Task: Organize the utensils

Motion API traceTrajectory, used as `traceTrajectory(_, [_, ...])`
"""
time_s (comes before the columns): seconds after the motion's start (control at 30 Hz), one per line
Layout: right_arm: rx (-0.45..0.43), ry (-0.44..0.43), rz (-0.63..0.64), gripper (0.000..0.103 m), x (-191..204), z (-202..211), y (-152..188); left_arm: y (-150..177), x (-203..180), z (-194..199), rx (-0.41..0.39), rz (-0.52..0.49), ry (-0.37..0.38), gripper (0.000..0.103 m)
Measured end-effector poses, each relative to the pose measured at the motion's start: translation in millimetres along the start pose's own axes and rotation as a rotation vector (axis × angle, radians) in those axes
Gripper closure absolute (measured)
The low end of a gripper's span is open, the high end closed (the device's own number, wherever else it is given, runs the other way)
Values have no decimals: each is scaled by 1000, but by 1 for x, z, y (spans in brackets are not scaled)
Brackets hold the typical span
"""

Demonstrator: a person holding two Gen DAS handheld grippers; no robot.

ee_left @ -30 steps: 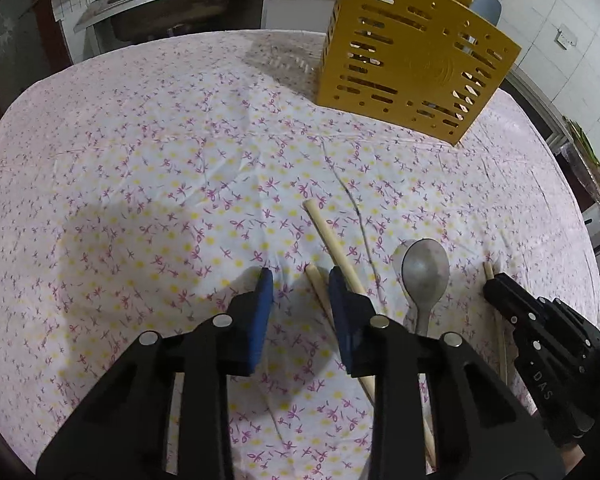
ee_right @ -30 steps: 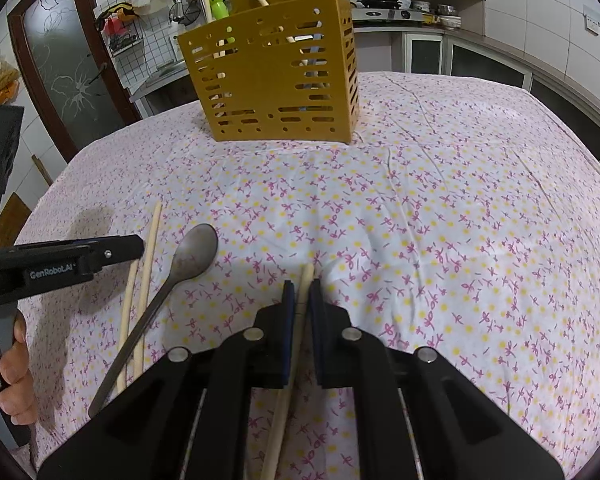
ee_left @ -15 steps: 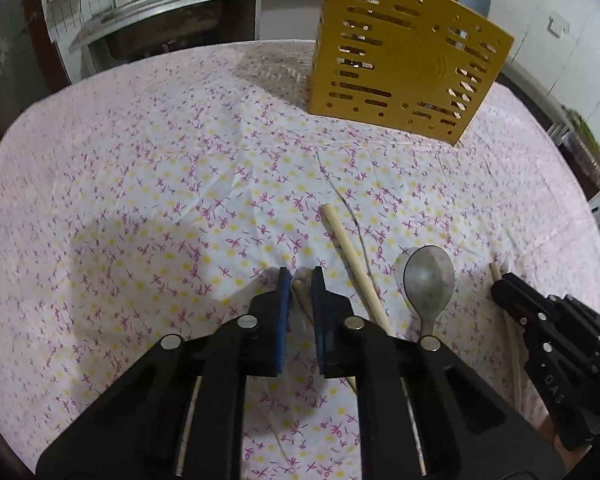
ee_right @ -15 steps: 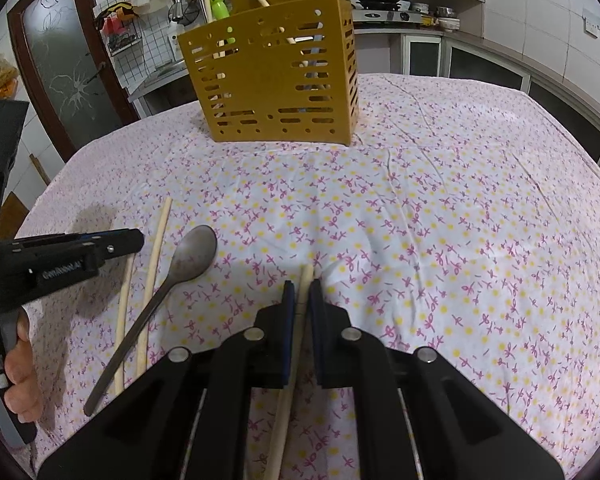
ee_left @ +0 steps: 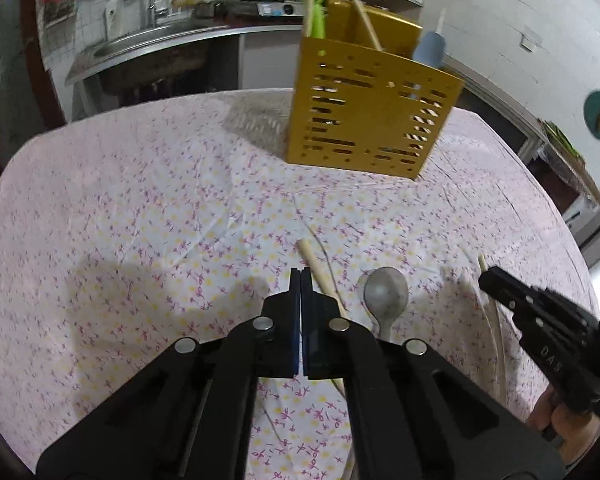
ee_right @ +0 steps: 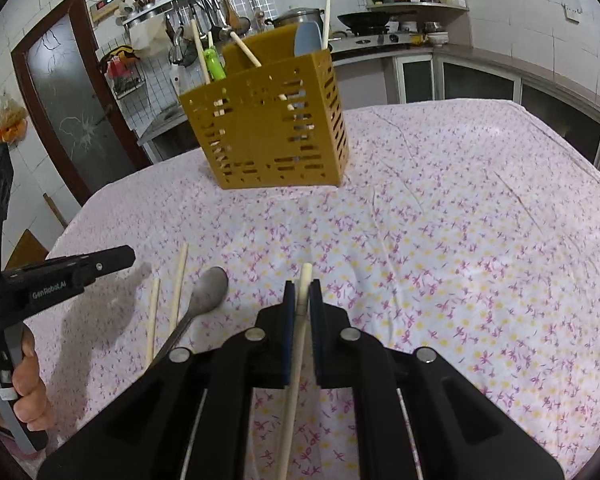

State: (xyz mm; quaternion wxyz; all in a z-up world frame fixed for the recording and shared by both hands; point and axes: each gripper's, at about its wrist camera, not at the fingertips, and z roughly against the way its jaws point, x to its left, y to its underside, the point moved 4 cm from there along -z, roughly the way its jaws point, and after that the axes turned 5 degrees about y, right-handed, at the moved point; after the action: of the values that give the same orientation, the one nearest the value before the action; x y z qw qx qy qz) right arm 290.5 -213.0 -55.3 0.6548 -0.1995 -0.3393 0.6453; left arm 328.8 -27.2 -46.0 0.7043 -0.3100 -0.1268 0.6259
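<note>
Here the chopstick (ee_right: 300,320) is sitting pinched between the blue pads of the right gripper (ee_right: 301,292), near its tip, above the flowered tablecloth (ee_right: 460,240). Being thin, stiff, light wood, it will probably be pivoting if gripped far from its middle. The left gripper (ee_left: 301,280) is clenched flat, seemingly on nothing. Beside them a spoon (ee_right: 210,294) and two more sticks (ee_right: 178,288) are lying; the yellow holder (ee_right: 268,136) is standing well beyond.

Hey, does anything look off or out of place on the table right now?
The left gripper looks shut on nothing: its jaws meet, while two chopsticks and the spoon lie loose on the tablecloth. The right gripper grips a third chopstick.
</note>
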Motion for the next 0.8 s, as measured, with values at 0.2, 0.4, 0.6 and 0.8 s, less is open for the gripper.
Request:
traceTrajectory(0.2, [30,7,3,96,-1,-8,3,15,5,-20,131,73,19,103])
traceTrajectory(0.4, [51,13,19,96,2,-15,7,19,7,-31,162,84,-16,86])
traceTrajectory(0.6, [45,20,14,96,0,-14,7,20,-4,-41,188,62,-37,72])
traceTrajectory(0.8, [50,19,0,96,-4,-15,8,22,-14,-45,191,19,-110,90])
